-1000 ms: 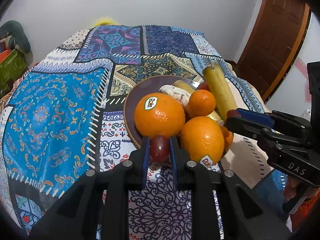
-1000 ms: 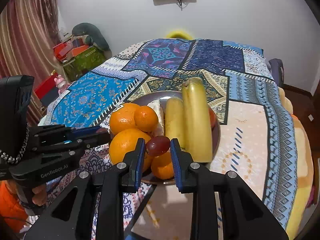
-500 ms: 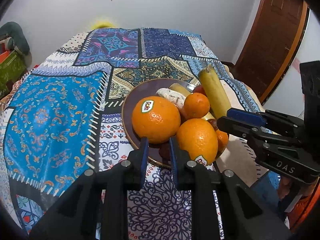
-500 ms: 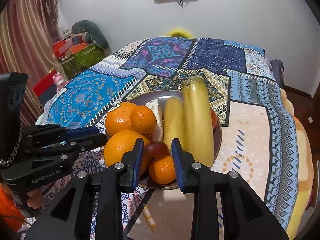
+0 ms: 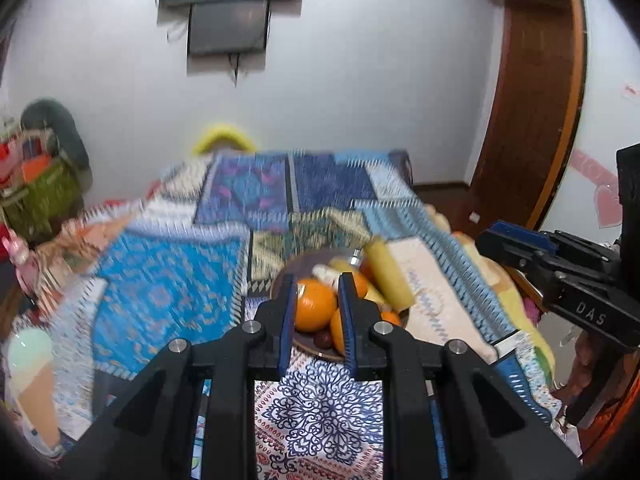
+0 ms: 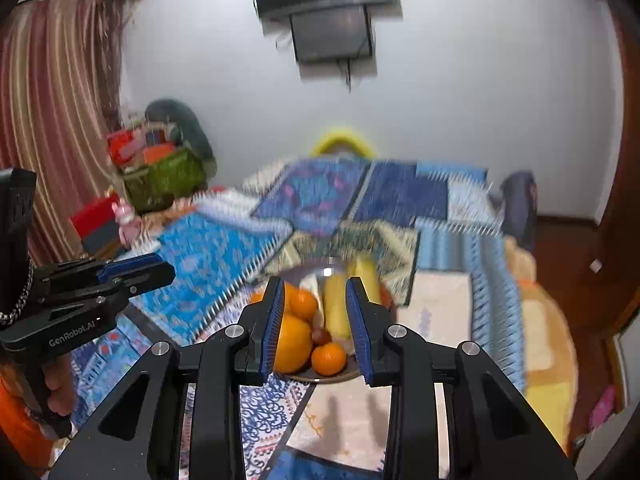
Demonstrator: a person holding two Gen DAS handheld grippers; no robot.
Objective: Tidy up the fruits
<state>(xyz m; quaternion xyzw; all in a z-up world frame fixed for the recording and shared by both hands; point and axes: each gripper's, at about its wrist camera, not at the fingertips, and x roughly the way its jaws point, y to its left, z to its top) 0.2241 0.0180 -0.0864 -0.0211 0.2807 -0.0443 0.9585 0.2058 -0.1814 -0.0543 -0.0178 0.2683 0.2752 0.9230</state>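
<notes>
Left wrist view: the left claw (image 5: 318, 312) is seen spread and empty, held back from the plate (image 5: 288, 276), which lies on the patterned cloth (image 5: 168, 280) of the bed.
Right wrist view: the right claw (image 6: 318, 320) is seen spread and empty as well, raised above the near rim of the same plate (image 6: 316, 378).
What has changed: a second ago a grape was pinched in each claw just at the plate; half a second ago both were being set down among the fruit. Both claws have since been opened and drawn up and away, so that far more wall and the mounted screen (image 5: 228, 28) are now framed.
Grapes: one grape (image 5: 323, 339) is seen at the near rim below the big orange (image 5: 315, 308); the other (image 6: 321, 335) is lodged between the large orange (image 6: 292, 344) and the small orange (image 6: 329, 358).
Other fruit: two bananas (image 6: 344, 304) are laid along the plate's right side.
Meaning for the task: the fruit appears to be gathered on one plate; the task is judged to be at or near its end.
Edges: the near grape sits close to the rim, so a roll onto the cloth is judged possible. The bed's right edge (image 6: 500, 320) falls away beside the plate.
Open room: bare cloth is left around the plate, widest to its left, and free air above it; the two claws are kept well apart.
</notes>
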